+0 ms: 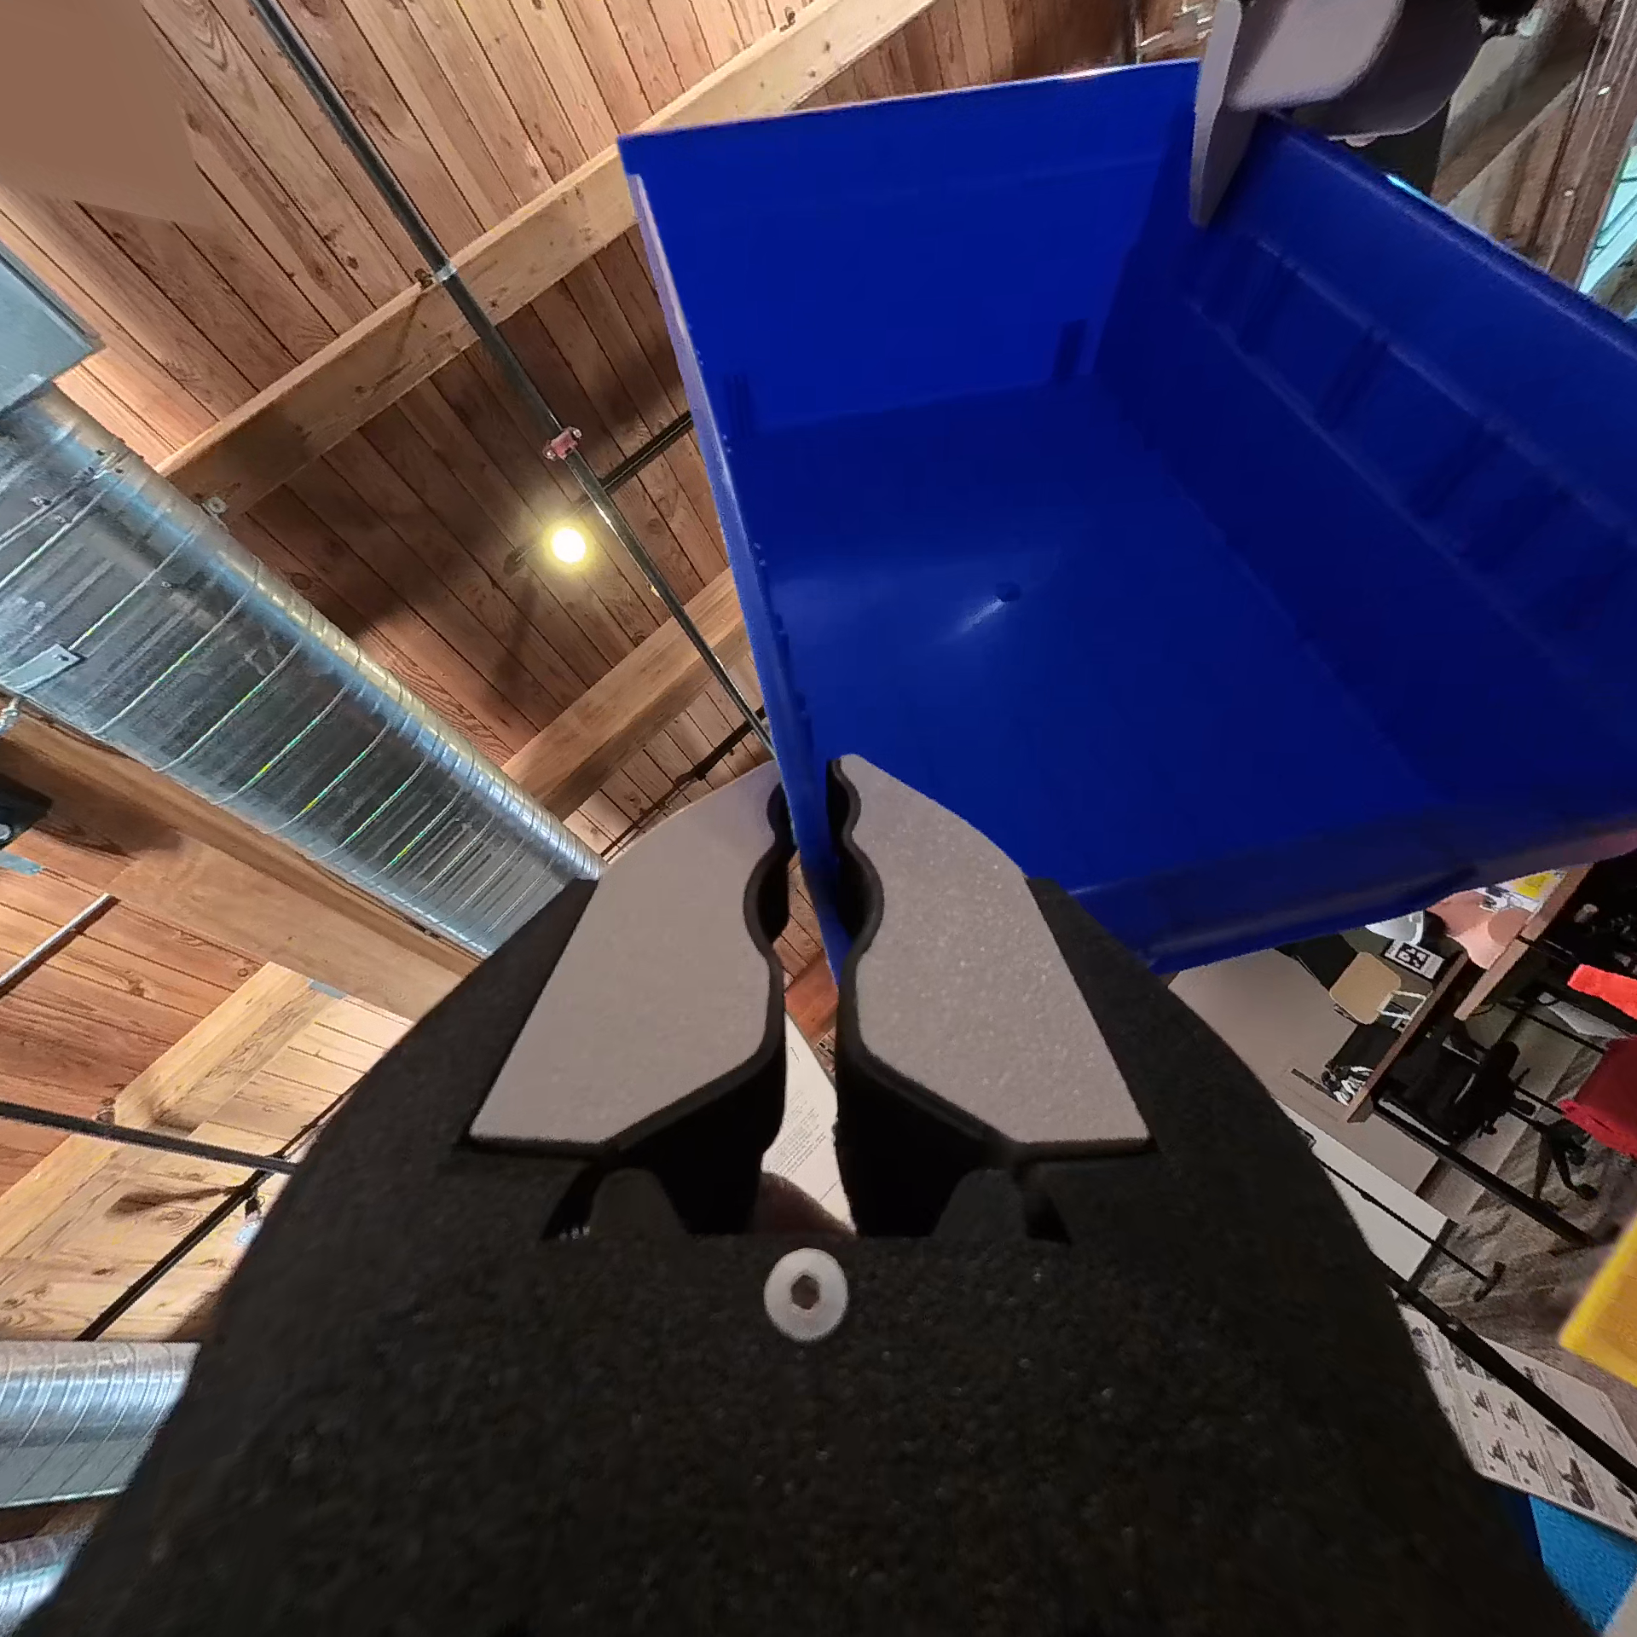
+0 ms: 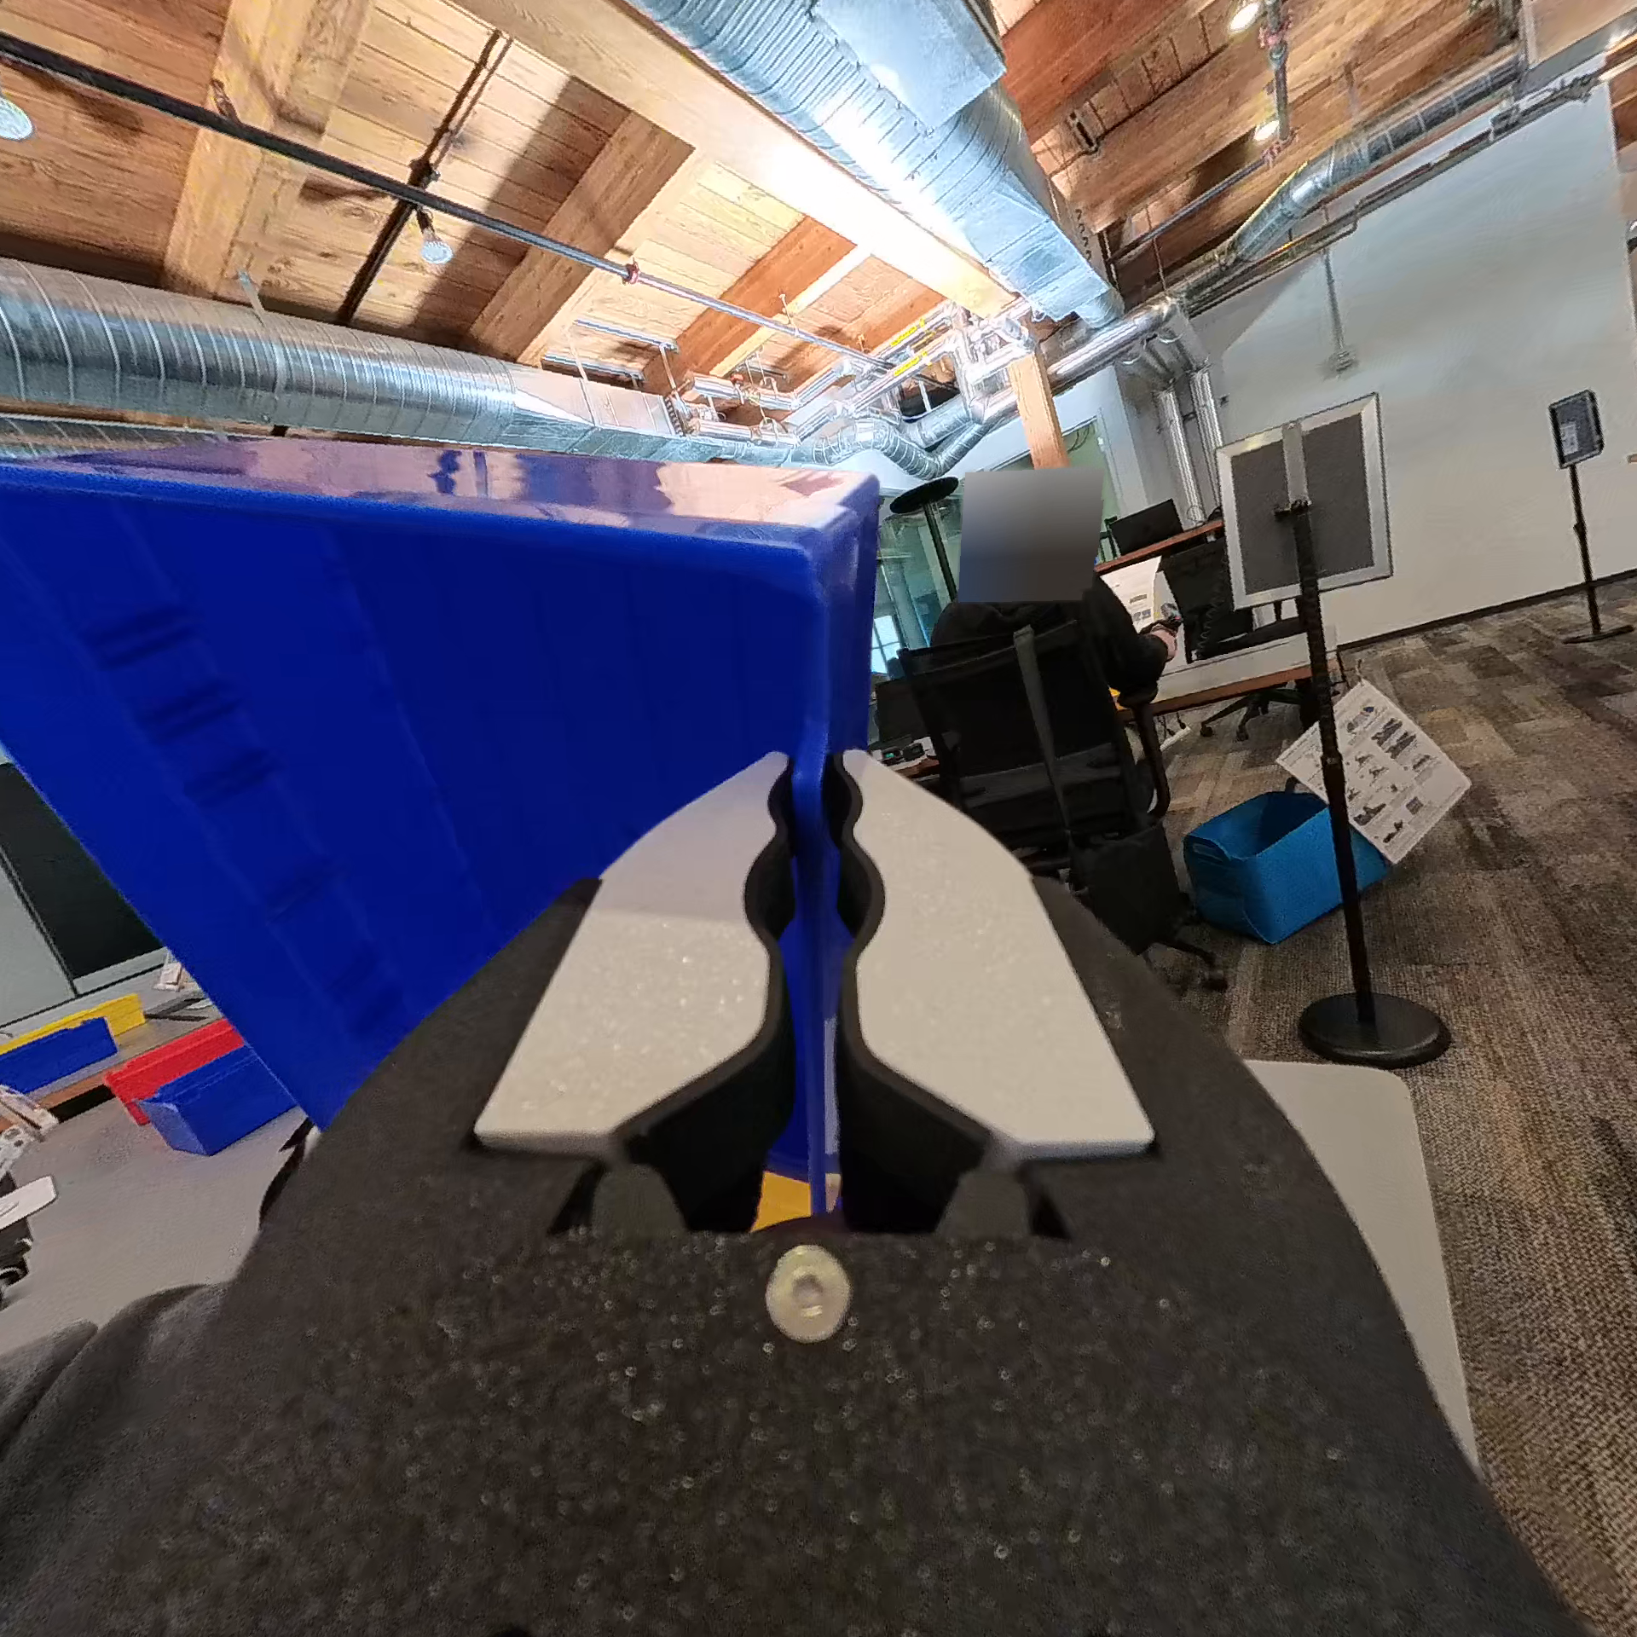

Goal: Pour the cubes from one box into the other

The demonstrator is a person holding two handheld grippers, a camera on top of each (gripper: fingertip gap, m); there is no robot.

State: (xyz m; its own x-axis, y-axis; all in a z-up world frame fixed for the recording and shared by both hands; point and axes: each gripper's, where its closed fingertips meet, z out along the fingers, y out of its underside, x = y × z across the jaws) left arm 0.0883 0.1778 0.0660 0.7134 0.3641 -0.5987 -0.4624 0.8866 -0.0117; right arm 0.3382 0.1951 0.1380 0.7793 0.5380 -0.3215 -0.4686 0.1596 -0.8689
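Blue box [image 1: 1107, 549] raised high and tipped, open mouth turned toward the left wrist camera, interior bare with no cubes visible inside. Seen against wooden ceiling [image 1: 372, 292] and metal duct [image 1: 221, 638], well clear of both. Left tongs [image 1: 810, 850] clamped on the near side wall's edge, thin blue rim pinched between both grey pads. Right tongs [image 2: 810, 850] clamped on the opposite wall's rim, ribbed outer face of the box filling the left of that view. Right tongs' fingers [image 1: 1218, 133] also visible at the box's far upper corner in the left wrist view, gripping over the rim.

Yellow box [image 1: 1603, 1311] showing only as a corner at the right edge below the blue one; a sliver of yellow also visible through the right tongs' gap. Contents not visible.

Grey surface [image 2: 133, 1187] below, carrying further blue, red and yellow bins [image 2: 151, 1063] at the far left, well apart from the raised box. Open carpeted floor [image 2: 1524, 930] to the right, with a black stand [image 2: 1355, 957], a blue tub [image 2: 1276, 864] and a seated person [image 2: 1045, 655] farther off.
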